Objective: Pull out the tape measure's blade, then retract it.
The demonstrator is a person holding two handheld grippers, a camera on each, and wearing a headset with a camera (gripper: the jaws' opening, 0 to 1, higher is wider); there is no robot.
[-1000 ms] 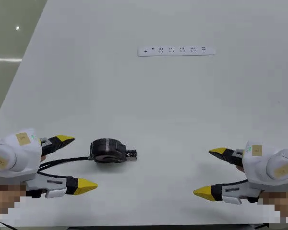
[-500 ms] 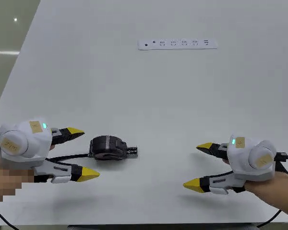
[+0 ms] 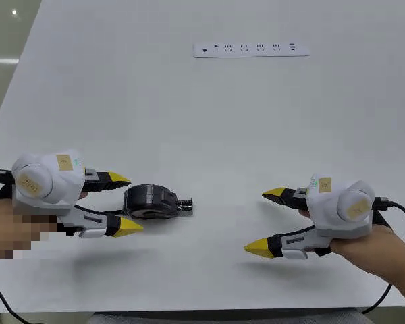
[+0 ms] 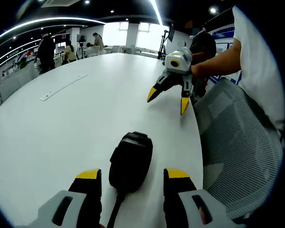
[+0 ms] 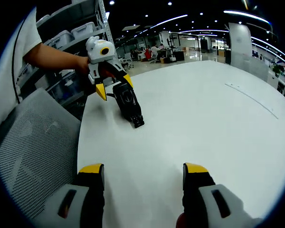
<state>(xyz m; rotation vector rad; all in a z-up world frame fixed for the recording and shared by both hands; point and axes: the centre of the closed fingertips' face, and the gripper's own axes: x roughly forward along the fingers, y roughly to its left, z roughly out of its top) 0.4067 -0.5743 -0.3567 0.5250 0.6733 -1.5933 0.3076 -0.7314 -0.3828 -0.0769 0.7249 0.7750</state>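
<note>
Black round tape measure between left gripper's open jaws; we clamp squarely, right gripper, open too, takes hook.

In the left gripper view, we are losing the black cord at the bottom edge, where it is trailing from the black round tape measure between the yellow-tipped jaws of the left gripper. In the head view, we are finding the socket markings on the long white power strip too small to read.

matt black tape measure, smooth white table.
</note>
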